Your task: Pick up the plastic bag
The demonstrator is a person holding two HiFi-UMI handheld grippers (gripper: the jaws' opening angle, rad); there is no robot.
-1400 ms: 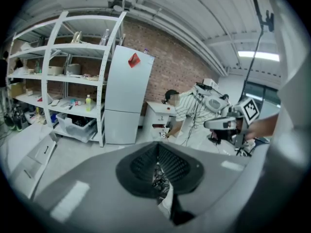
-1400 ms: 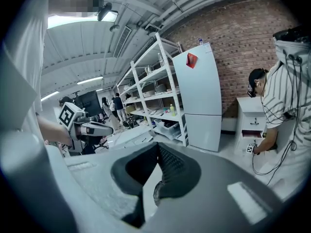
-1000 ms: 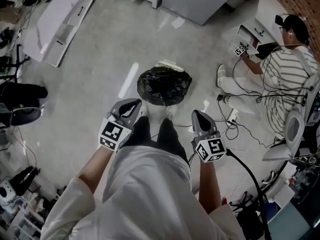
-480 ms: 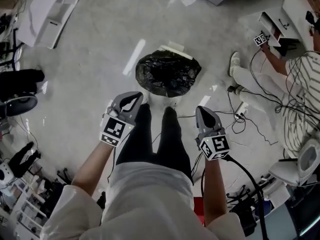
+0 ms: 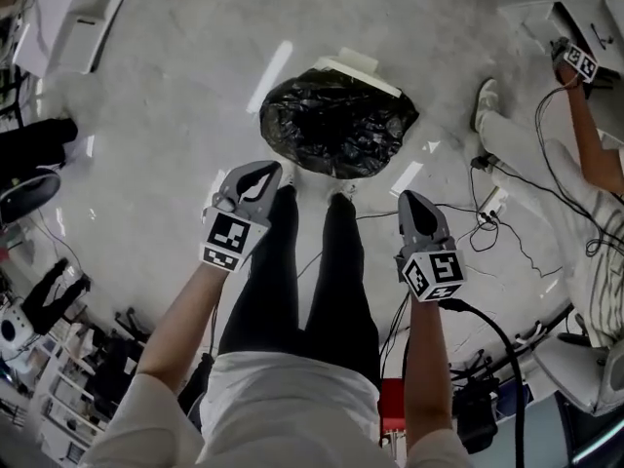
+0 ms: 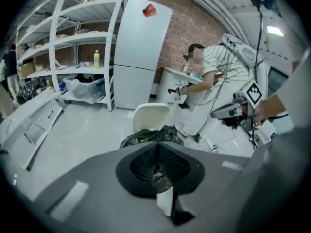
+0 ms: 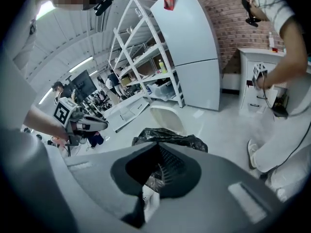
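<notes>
A crumpled black plastic bag (image 5: pixel 336 122) lies on the pale floor just ahead of the person's feet; it also shows in the left gripper view as the bag (image 6: pixel 151 136) and in the right gripper view as the bag (image 7: pixel 170 140). My left gripper (image 5: pixel 261 175) is shut and empty, hanging short of the bag's near left edge. My right gripper (image 5: pixel 410 203) is shut and empty too, short of the bag's near right side. Neither touches the bag.
A white lid-like piece (image 5: pixel 359 67) lies behind the bag. A seated person (image 5: pixel 585 154) with cables (image 5: pixel 487 213) on the floor is at the right. White boards (image 5: pixel 73 18) lie at the far left, clutter and shelving (image 5: pixel 49 359) at the lower left.
Both grippers have sunk toward the floor together with the head camera, so the bag looks bigger and nearer. Jaws stayed shut throughout.
</notes>
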